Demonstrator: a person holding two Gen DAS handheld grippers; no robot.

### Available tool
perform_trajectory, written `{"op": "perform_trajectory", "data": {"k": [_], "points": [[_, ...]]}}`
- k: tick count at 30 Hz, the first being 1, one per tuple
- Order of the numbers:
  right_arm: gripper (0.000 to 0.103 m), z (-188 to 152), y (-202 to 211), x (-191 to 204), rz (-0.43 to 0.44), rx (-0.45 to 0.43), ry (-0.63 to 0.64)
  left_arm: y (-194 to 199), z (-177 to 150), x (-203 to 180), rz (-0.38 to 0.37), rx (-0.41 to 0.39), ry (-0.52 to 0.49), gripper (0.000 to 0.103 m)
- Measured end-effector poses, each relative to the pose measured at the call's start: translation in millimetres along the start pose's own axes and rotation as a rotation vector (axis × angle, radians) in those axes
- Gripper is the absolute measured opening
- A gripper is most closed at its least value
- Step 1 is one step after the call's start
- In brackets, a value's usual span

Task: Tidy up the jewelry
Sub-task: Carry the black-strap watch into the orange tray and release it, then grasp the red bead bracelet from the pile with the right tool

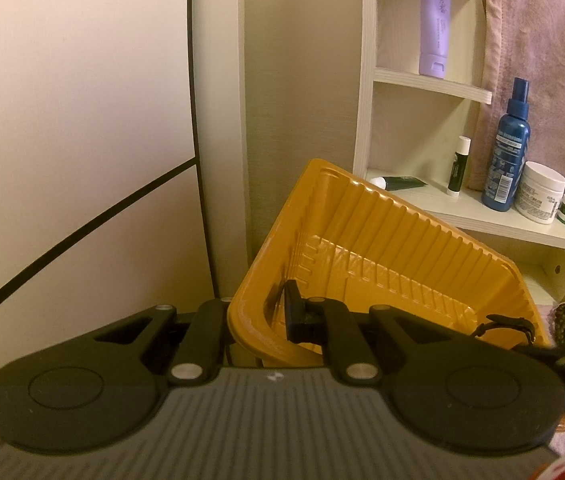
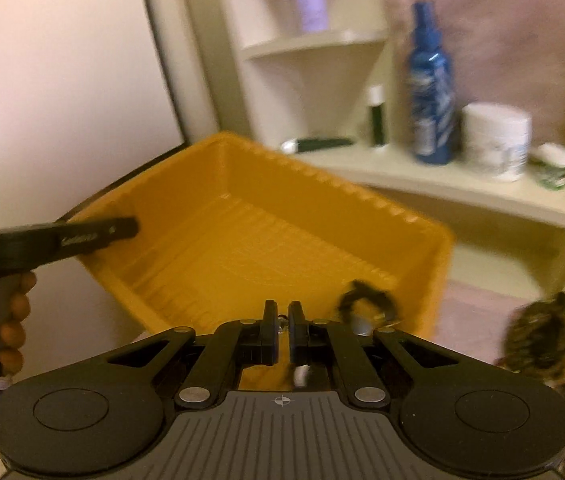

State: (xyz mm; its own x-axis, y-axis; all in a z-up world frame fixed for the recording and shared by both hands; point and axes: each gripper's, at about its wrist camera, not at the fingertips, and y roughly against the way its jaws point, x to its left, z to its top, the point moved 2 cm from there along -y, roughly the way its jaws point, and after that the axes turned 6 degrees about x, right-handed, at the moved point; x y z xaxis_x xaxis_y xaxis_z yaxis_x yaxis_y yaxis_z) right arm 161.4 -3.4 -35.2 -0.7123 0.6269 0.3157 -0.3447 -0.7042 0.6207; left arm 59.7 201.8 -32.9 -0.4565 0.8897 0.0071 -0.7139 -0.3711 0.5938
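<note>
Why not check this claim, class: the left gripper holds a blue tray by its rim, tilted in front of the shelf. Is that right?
Not quite. The tray is orange, not blue, as both wrist views show. The rest stands: the left gripper holds it by its rim, tilted in front of the shelf.

My left gripper (image 1: 260, 316) sits low centre in its own view, jaws pinched together. My right gripper (image 2: 281, 326) is closed too, low centre, pointing downward. At the right view's left edge, my hand (image 2: 10, 320) wraps the left handle.
</note>
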Motion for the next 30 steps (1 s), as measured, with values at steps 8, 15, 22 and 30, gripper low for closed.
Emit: {"op": "perform_trajectory", "data": {"k": [8,15,22,30], "points": [[0.005,1,-26,2,-0.013,0.031,-0.041,0,-1,2,-0.005,0.003,0.003,0.01],[0.026,6,-12,-8,0.017,-0.028,-0.095,0,-1,1,-0.002,0.005,0.005,0.01],[0.04,2,22,-36,-0.019,-0.097,-0.163,0,-1,1,-0.002,0.007,0.008,0.01],[0.04,-31,64,-83,-0.133,-0.073,-0.246,-1,-1,1,0.0,0.007,0.008,0.01]]}}
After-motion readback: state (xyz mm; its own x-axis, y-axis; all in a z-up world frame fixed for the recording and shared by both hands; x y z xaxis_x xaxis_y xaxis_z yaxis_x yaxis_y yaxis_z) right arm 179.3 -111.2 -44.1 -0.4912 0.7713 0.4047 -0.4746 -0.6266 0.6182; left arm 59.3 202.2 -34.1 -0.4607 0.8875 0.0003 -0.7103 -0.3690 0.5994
